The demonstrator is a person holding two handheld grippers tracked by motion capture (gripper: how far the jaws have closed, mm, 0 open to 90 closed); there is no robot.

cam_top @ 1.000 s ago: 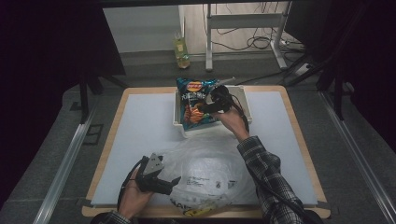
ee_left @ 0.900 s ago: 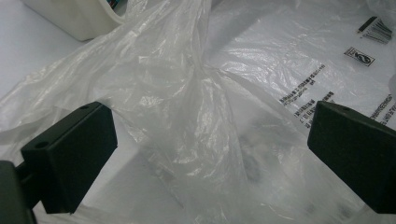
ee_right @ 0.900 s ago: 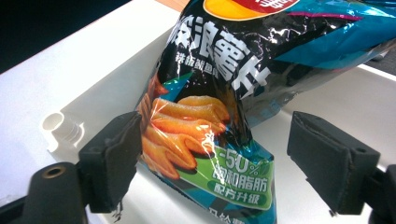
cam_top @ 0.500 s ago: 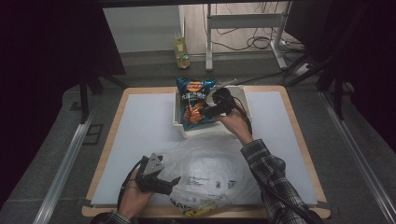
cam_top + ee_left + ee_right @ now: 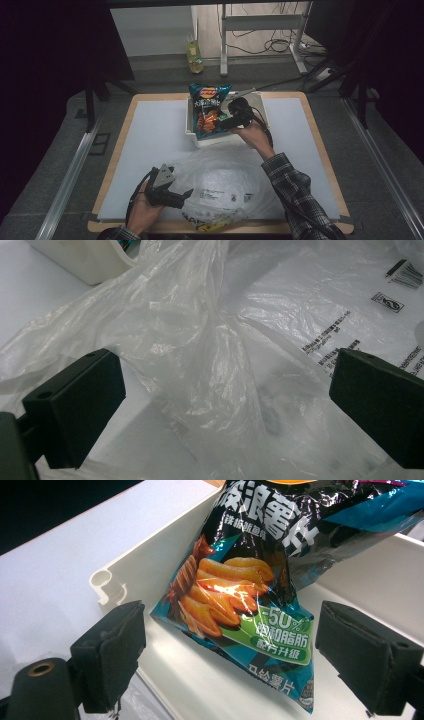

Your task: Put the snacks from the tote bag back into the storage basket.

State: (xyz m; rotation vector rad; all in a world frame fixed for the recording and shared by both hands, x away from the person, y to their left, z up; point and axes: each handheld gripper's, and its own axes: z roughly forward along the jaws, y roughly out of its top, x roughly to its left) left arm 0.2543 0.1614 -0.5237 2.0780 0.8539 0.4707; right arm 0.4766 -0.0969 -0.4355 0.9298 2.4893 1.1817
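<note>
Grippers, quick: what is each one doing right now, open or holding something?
Left gripper: open, jaws either side of the clear plastic bag, not pinching it.
Right gripper: open, just been opening; chip bag lies free between the jaws.

The left gripper (image 5: pixel 186 193) is held low in the left hand (image 5: pixel 147 205) near the bench's near left corner, its jaws wide apart. The right gripper (image 5: pixel 220 123) is held out toward the far edge on a stretched arm in a checked sleeve (image 5: pixel 295 192). Its jaws have just been opened and are gaping.
</note>
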